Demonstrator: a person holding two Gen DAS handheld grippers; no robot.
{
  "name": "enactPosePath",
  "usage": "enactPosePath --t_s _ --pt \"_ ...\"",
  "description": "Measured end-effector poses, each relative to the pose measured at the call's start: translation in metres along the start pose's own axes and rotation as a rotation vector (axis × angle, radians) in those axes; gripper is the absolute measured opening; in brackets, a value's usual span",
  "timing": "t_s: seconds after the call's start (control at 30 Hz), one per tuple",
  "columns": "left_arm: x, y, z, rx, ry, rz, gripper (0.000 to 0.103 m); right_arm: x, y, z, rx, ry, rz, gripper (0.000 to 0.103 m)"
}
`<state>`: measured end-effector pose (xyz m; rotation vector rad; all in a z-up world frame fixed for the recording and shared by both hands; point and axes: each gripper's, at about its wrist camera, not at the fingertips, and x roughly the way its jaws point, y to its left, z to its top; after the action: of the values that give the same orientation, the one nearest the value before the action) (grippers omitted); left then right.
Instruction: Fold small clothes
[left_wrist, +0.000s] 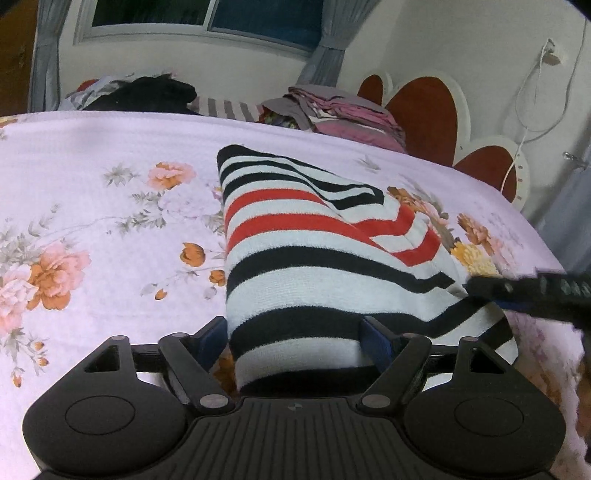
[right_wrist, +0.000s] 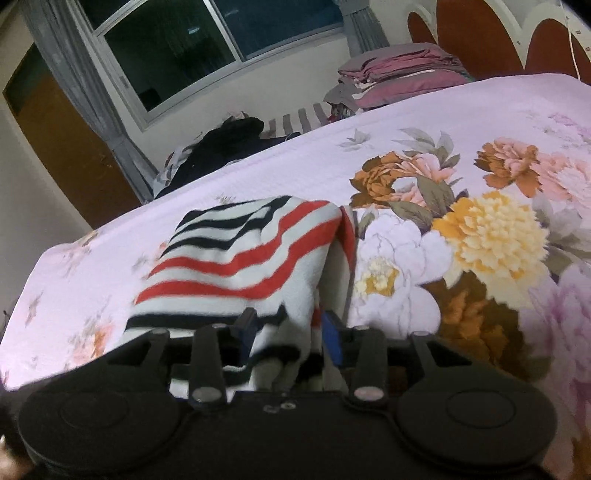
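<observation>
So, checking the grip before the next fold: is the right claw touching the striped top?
Touching. In the right wrist view the striped top is bunched between the right claw, its cloth against the fingers.

A bed (left_wrist: 110, 147) in pale pink floral cover bears a striped garment (left_wrist: 314, 258) and folded clothes (left_wrist: 343, 110) behind
</observation>
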<state>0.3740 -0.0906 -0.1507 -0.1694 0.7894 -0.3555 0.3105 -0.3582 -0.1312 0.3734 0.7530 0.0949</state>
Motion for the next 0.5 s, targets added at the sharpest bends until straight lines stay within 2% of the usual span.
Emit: enactPosePath --t_s 0.07,0.2,0.33,0.4,0.5 --pt "0.001 0.0 0.0 0.003 0.001 0.0 0.078 -0.005 0.002 -0.009 -0.011 0.021 0.001 0.04" --pt "0.005 0.005 -0.001 -0.011 0.02 -0.02 0.079 0.0 -0.001 -0.031 -0.042 0.065 -0.044 0.028" --pt "0.007 0.008 -0.003 -0.015 0.034 -0.026 0.079 -0.001 -0.024 -0.043 0.089 0.078 -0.007 0.031" --pt "0.006 0.006 -0.002 -0.011 0.038 -0.023 0.079 -0.004 -0.024 -0.044 0.096 0.08 -0.014 0.035" --pt "-0.003 0.006 0.003 -0.025 0.032 -0.019 0.079 -0.012 -0.016 -0.035 0.06 0.063 -0.017 0.035"
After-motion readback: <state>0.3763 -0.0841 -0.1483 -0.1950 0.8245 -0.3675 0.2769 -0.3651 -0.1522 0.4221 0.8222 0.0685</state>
